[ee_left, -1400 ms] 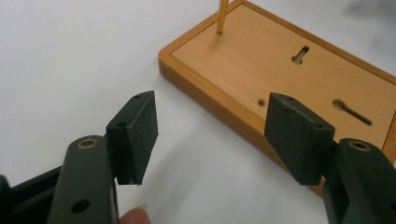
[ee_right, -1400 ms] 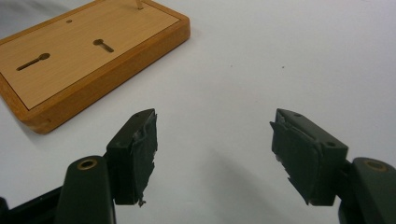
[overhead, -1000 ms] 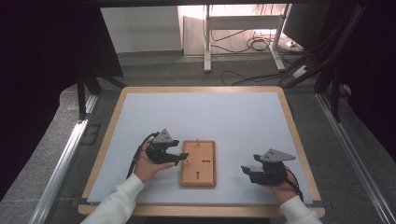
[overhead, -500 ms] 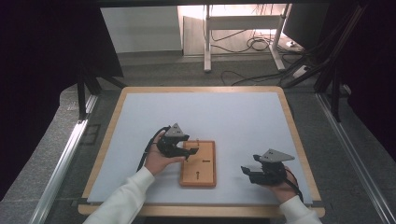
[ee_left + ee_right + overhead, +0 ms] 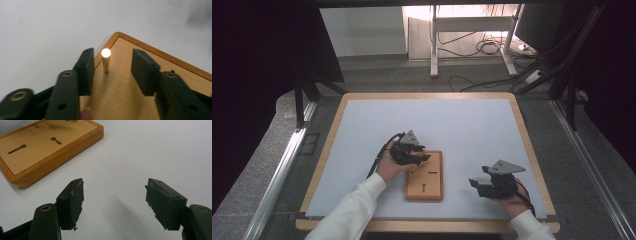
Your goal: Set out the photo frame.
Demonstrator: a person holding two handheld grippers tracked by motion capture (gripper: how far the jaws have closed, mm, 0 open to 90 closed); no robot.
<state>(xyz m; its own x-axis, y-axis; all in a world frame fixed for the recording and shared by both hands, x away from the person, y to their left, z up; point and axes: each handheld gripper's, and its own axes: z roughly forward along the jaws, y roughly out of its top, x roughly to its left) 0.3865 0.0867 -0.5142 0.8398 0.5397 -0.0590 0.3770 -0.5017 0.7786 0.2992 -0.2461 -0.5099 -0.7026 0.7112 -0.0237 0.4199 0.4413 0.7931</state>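
Standing upright near one corner of the wooden board (image 5: 140,92), a small brass-coloured peg (image 5: 106,60) sits between the two black jaws of the left gripper (image 5: 113,67). Those jaws have just been closing around it, yet a gap shows on both sides of the peg, narrower toward the jaw on the left of that view, so the pads do not press on it. From the high view, the left gripper (image 5: 419,159) hangs over the far left corner of the wooden board (image 5: 432,185), held in the person's left hand (image 5: 389,167), whose white sleeve (image 5: 352,212) comes in from the bottom edge.

The board lies flat on the pale table mat (image 5: 462,130), toward the near side and a little left of centre. Two dark keyhole-shaped slots (image 5: 36,145) are cut into its top face.

Well apart from the board, to its right, the right gripper (image 5: 477,184) rests low over the mat in the person's right hand (image 5: 512,200). Its jaws stand wide apart with bare mat between them (image 5: 113,195), and the board's corner lies beyond its left jaw in the right gripper view.
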